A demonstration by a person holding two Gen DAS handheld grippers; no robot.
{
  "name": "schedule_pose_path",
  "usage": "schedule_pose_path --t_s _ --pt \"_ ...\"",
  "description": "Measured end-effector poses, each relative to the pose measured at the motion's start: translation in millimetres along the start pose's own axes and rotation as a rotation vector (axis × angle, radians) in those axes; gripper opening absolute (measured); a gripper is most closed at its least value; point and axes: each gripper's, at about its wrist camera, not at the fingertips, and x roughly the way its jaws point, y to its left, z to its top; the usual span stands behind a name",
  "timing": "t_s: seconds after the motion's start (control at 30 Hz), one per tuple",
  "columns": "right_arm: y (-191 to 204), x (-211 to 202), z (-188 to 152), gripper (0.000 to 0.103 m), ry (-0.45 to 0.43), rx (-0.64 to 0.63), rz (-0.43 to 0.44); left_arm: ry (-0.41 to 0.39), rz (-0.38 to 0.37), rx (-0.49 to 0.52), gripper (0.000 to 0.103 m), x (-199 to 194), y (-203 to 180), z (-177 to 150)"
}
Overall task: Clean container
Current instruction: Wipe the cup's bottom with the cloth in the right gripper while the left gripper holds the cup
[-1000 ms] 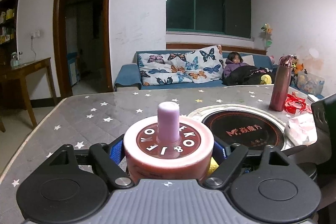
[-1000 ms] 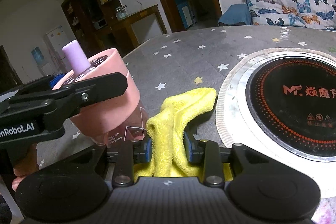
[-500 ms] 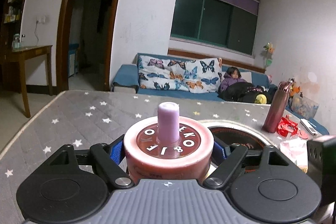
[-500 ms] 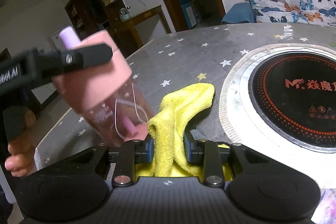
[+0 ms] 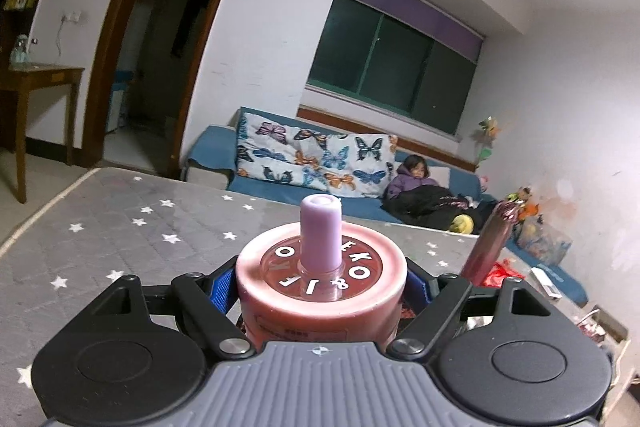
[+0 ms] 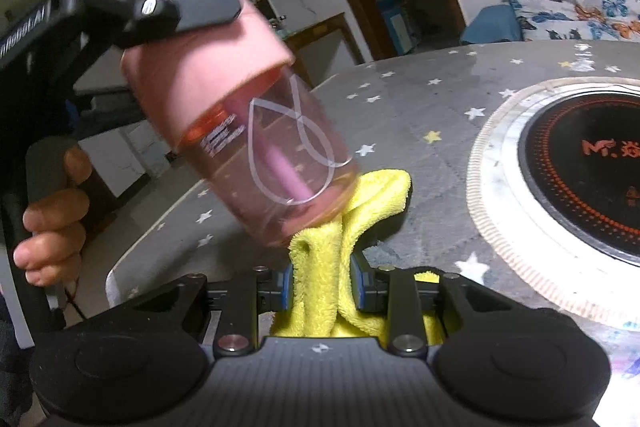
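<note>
left claw (image 6: pixel 188 11) clamped on pink container (image 6: pixel 240 115) lid, tilted mid-left above surface (image 6: pixel 400 115); right claw (image 6: pixel 320 287) pinching yellow cloth (image 6: pixel 360 203) touching its base; may slip when rubbed.

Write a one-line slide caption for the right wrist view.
Left gripper tilts pink bottle above yellow cloth in right gripper.
</note>
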Motion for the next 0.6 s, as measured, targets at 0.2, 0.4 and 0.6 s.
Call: schedule_pose_path --t_s 0.2,0.4,0.6 --pt "6 -2 -5 0.027 -0.024 -0.051 0.042 0.023 -0.031 -0.024 0.082 5 4 2" --pt "3 -10 -10 0.023 -0.059 -0.085 0.032 0.046 -0.026 -0.014 0.082 8 9 3" --pt "-3 -13 -10 0.023 -0.047 -0.095 0.011 0.072 0.001 -0.003 0.082 13 12 -3"
